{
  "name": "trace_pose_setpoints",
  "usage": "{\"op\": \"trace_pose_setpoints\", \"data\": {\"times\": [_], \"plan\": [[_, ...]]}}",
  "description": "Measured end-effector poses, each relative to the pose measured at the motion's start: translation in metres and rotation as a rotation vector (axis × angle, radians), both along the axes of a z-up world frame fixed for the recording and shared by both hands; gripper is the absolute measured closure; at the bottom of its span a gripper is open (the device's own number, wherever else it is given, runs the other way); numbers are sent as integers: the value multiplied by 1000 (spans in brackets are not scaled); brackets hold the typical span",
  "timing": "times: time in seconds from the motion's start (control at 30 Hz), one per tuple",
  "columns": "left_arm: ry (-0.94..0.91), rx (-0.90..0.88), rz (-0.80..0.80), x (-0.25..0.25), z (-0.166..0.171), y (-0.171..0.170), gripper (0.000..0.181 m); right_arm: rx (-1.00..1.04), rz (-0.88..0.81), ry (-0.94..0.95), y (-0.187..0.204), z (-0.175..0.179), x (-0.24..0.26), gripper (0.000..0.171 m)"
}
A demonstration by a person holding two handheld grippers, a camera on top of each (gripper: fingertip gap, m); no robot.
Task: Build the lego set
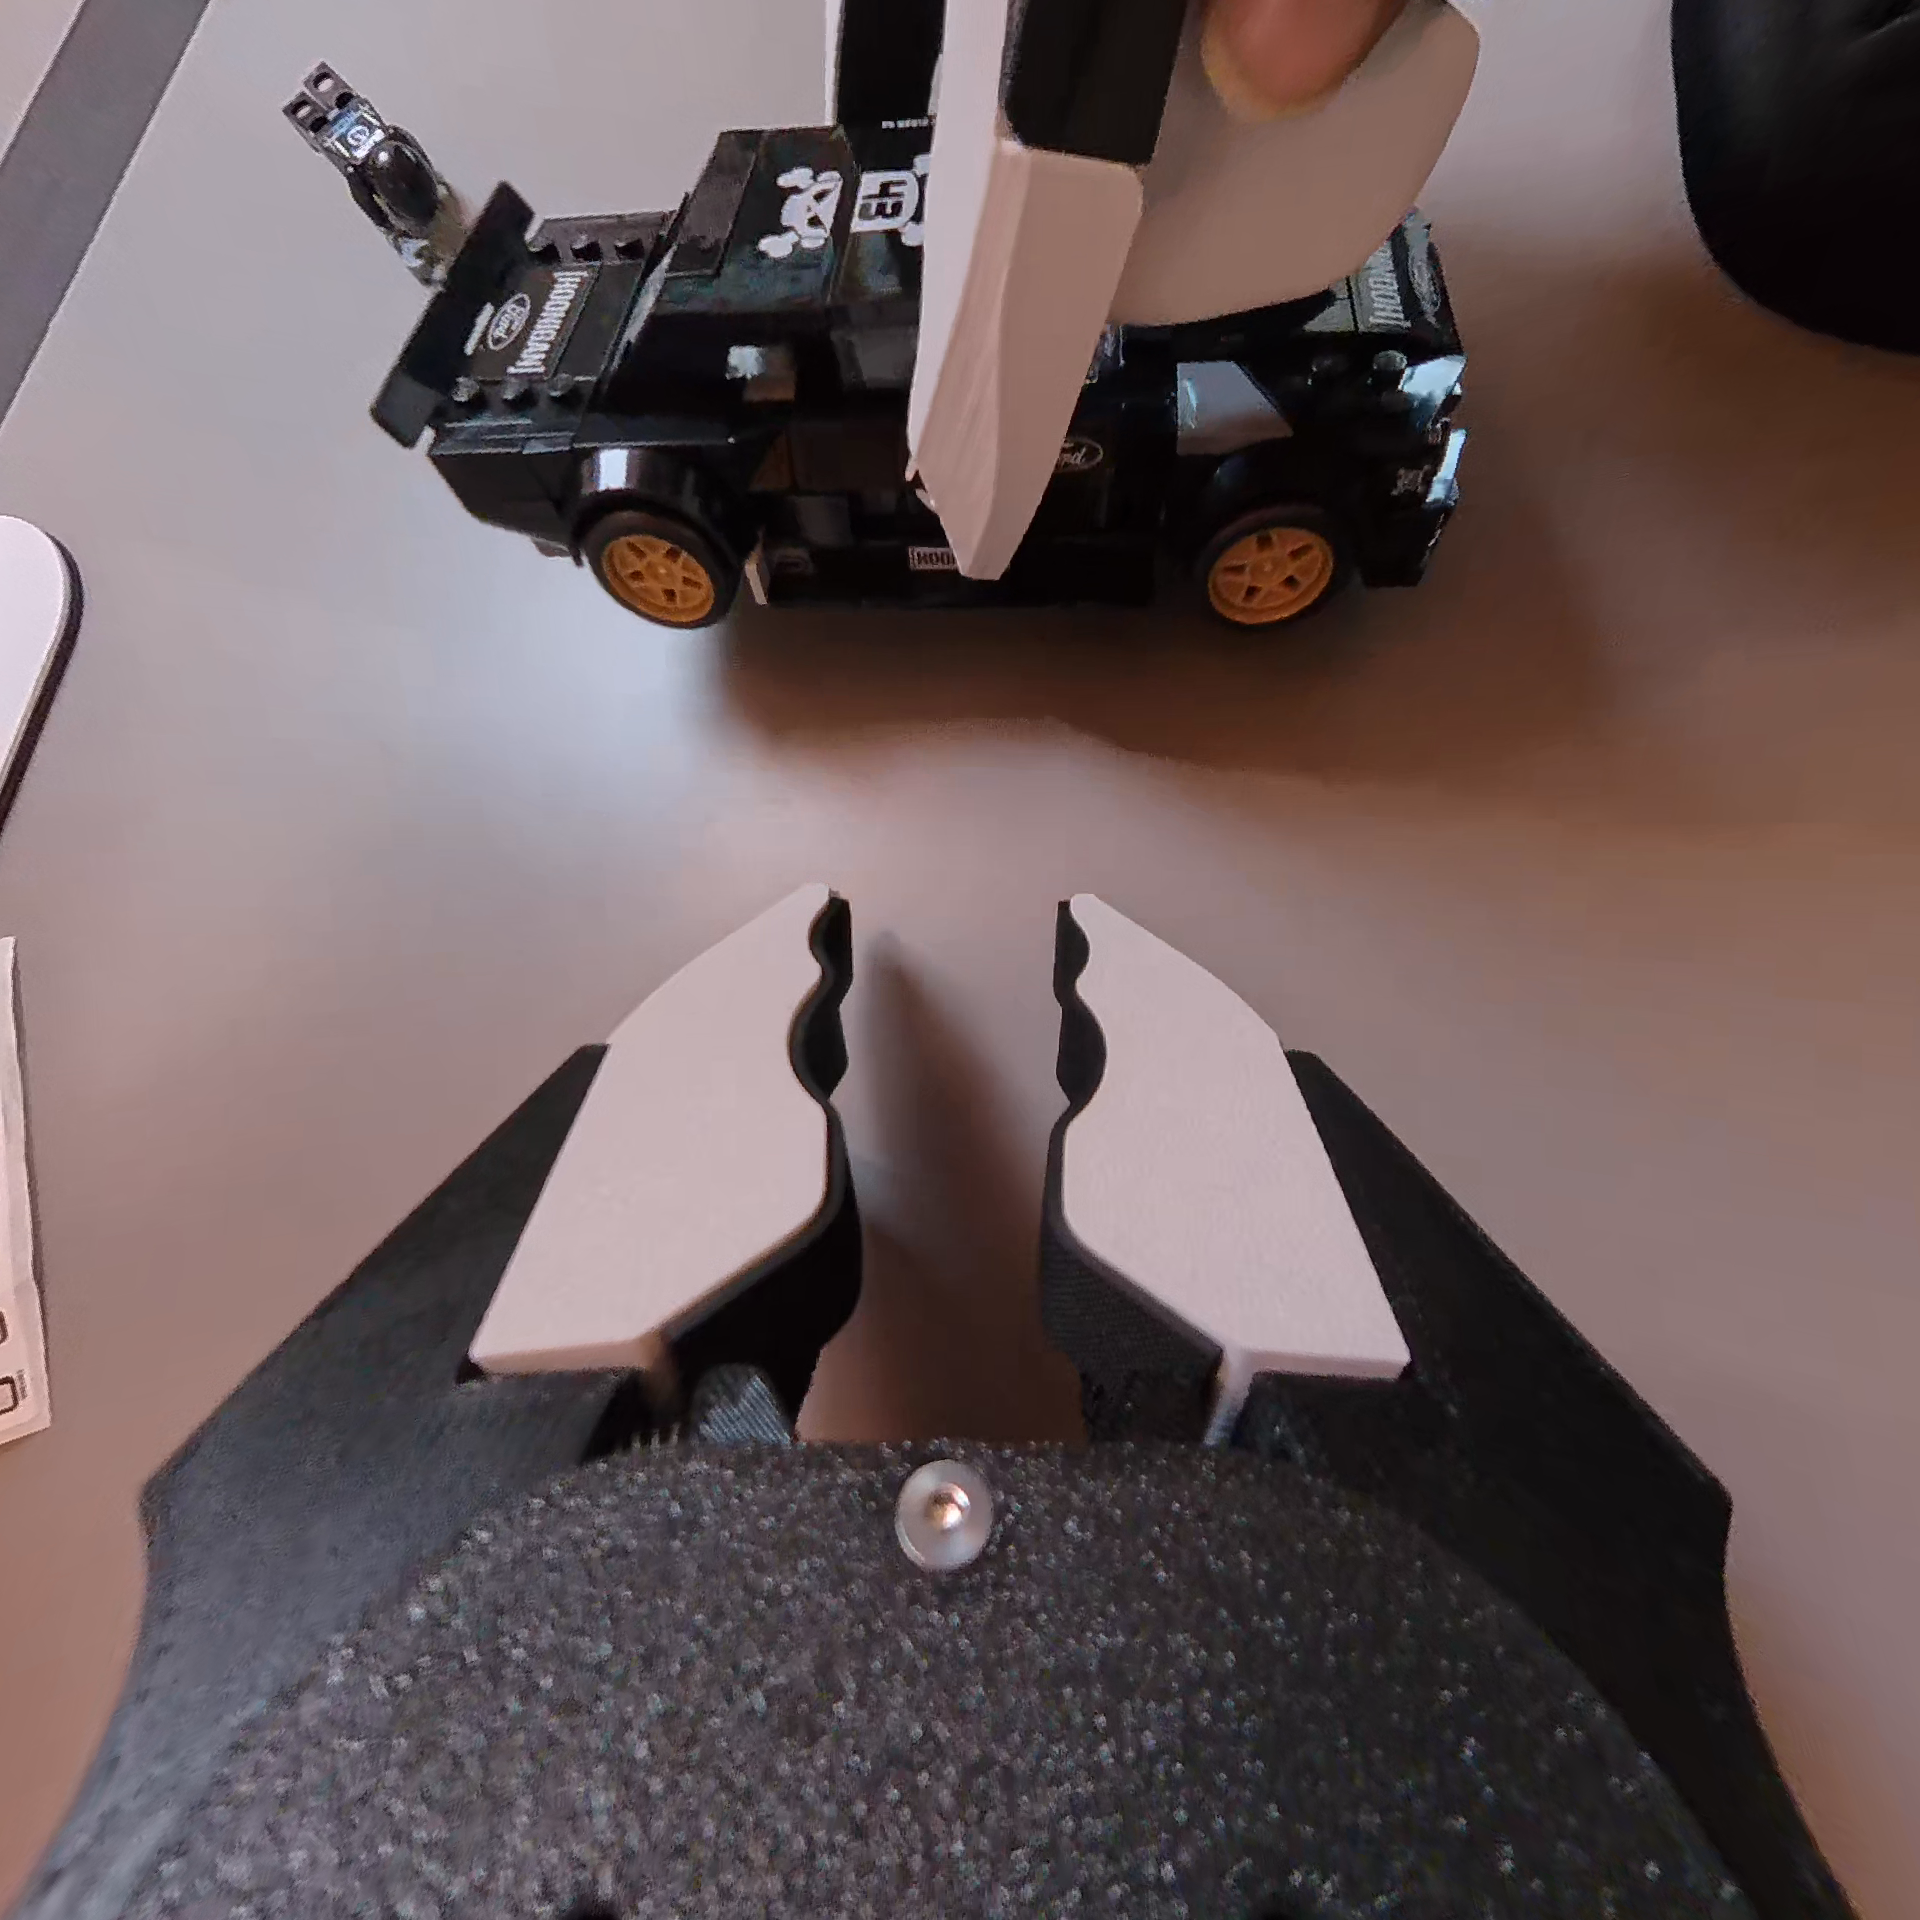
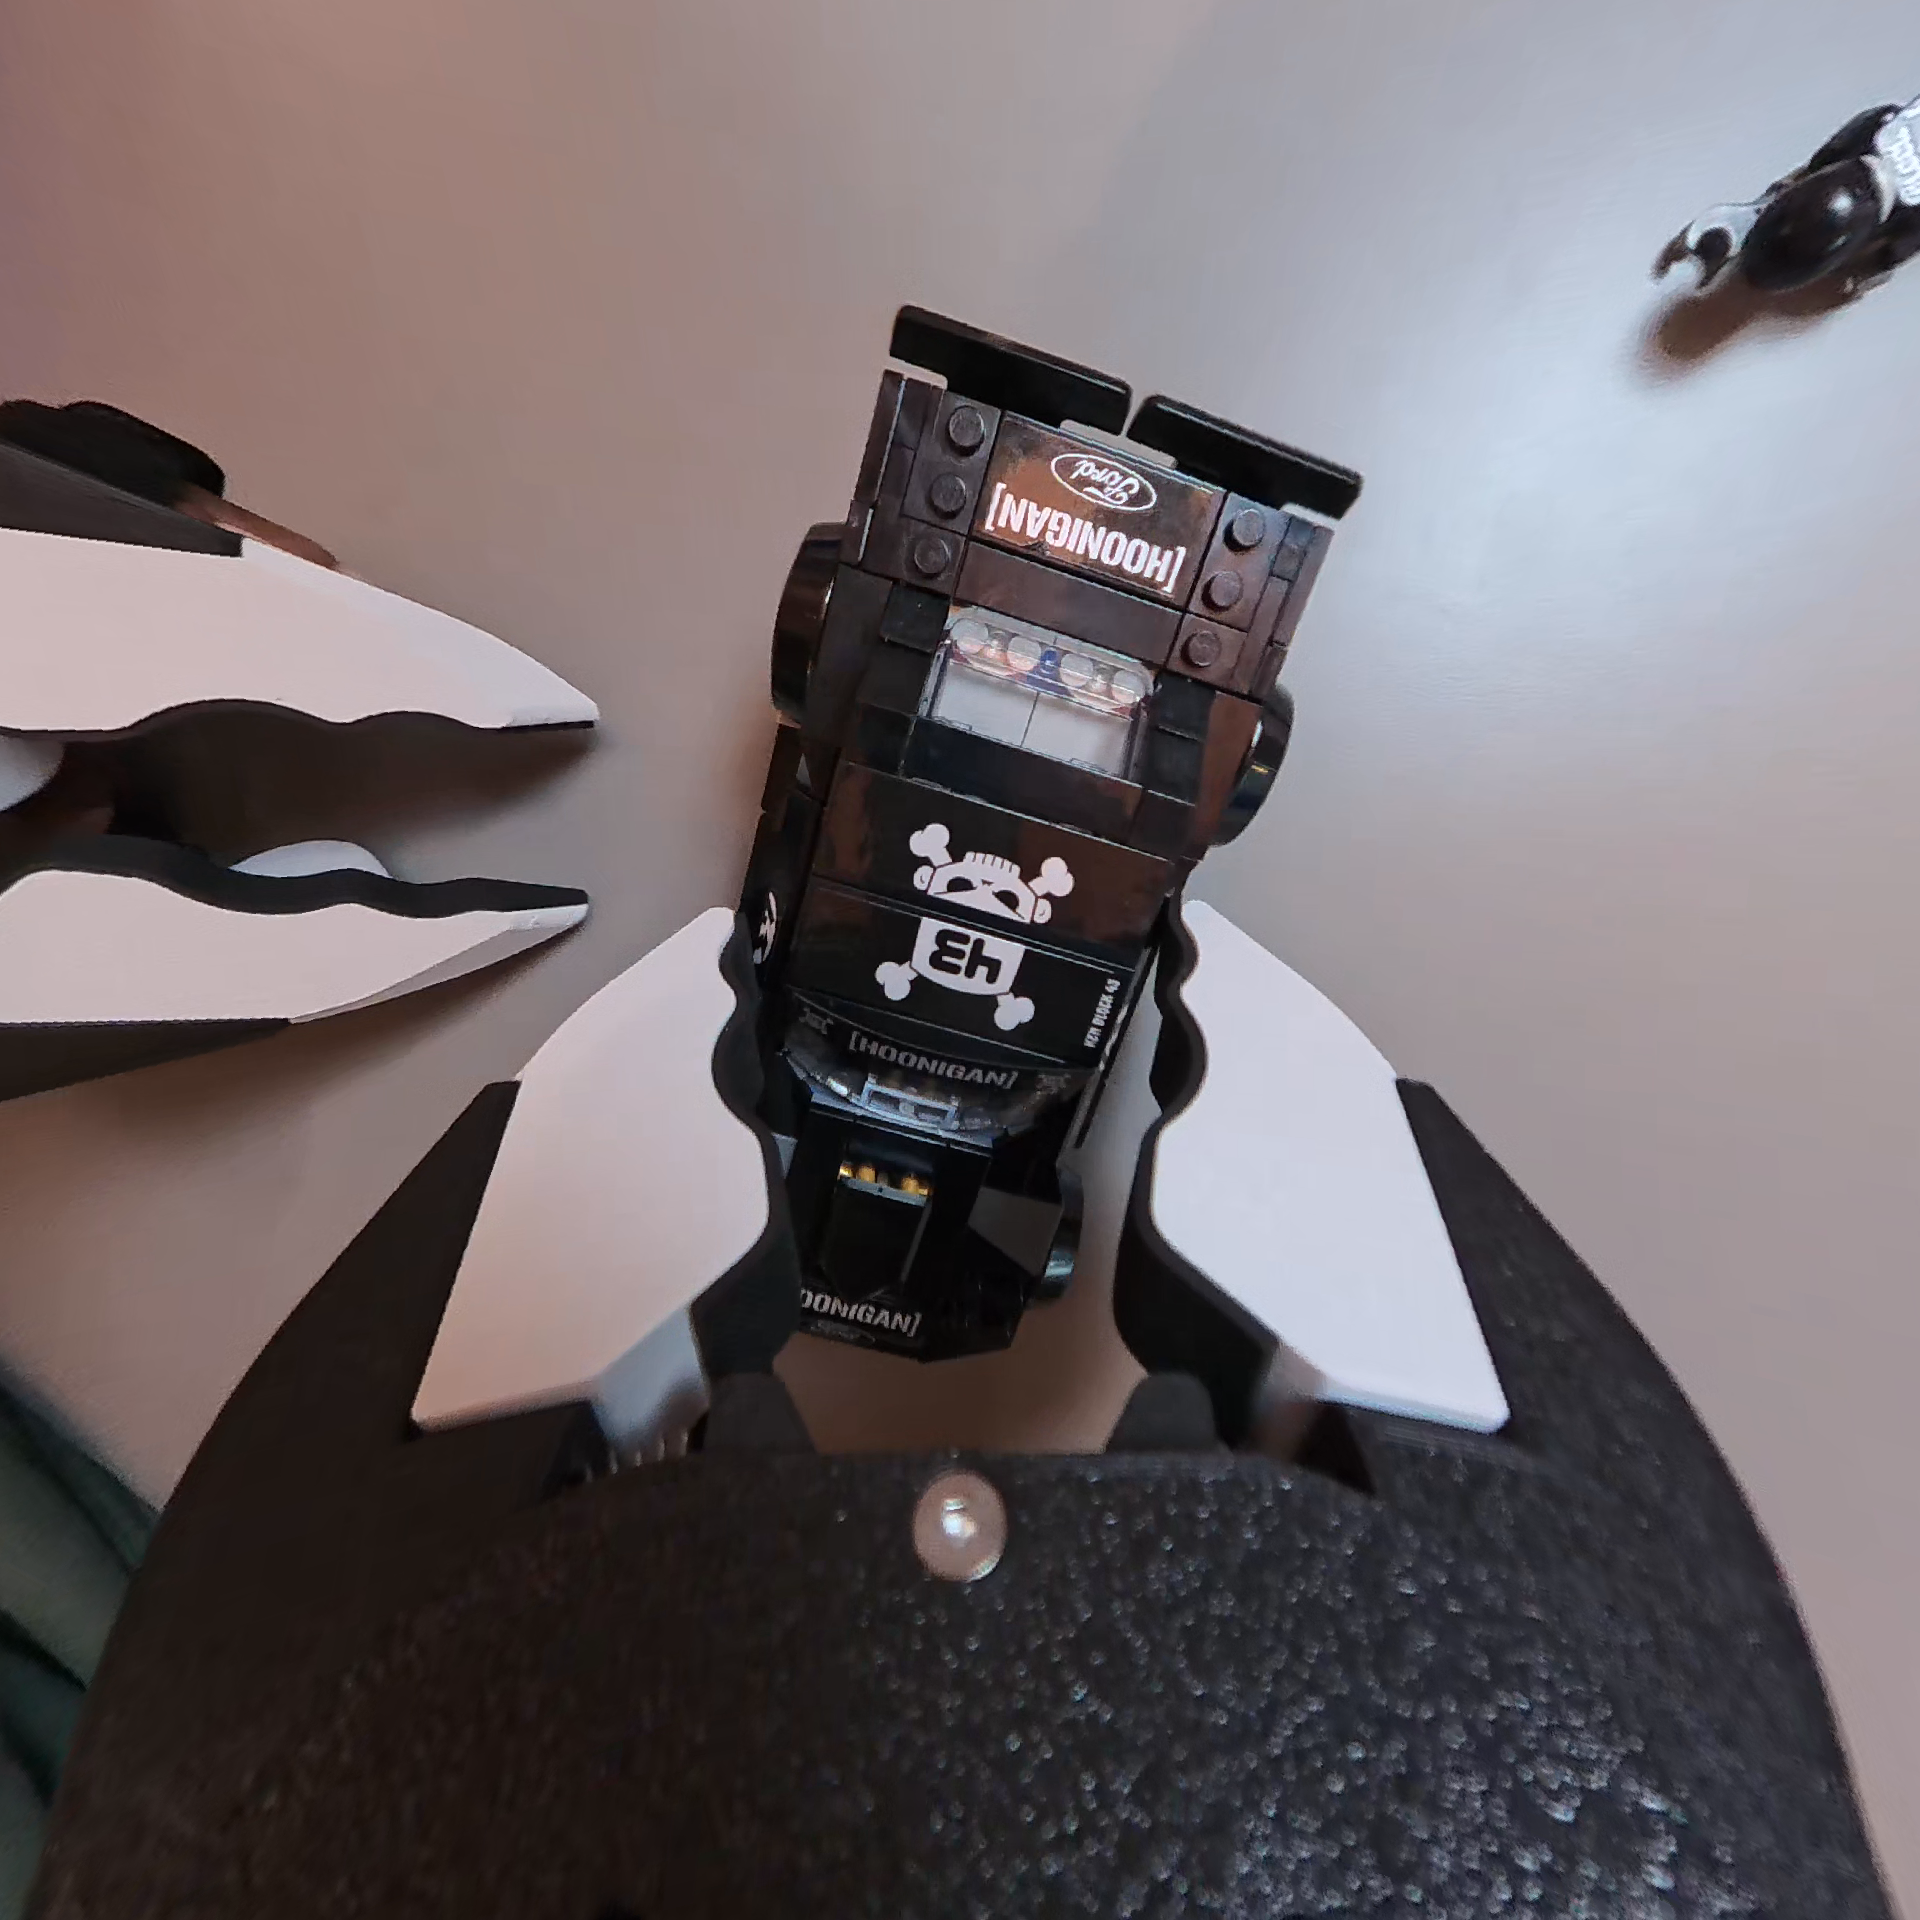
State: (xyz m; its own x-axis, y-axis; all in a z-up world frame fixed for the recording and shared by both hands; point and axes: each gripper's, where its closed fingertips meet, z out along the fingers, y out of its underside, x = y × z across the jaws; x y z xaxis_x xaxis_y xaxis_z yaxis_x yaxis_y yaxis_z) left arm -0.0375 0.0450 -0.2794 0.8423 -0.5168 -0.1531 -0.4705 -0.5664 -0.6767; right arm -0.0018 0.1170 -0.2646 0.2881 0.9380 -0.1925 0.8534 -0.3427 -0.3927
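Black lego car (image 1: 914, 416), gold wheel hubs, white decals on roof and rear wing, stands on all wheels on the grey desk (image 1: 520, 790). Right hand-held gripper (image 2: 956, 935) comes down over the car's roof, one white finger (image 1: 997, 343) along each flank around the cabin; the right wrist view shows both dark pads at the bodywork, so it reads as closed on the car, contact on the far side not fully resolved. Left hand-held gripper (image 1: 945, 914) sits on the near side of the car, well apart from it, jaws moderately apart with only desk between them. A small black-and-white minifigure (image 1: 384, 171) lies on the desk just beyond the car's rear wing. White paper sheet (image 1: 16, 1195) at the desk edge, far from the car.
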Motion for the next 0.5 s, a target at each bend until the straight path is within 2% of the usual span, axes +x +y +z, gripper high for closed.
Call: {"op": "trace_pose_setpoints", "data": {"times": [0.5], "plan": [[-13, 6, 18, -7, 2, 1, 144, 177, 115, -143, -14, -7, -8, 97]]}}
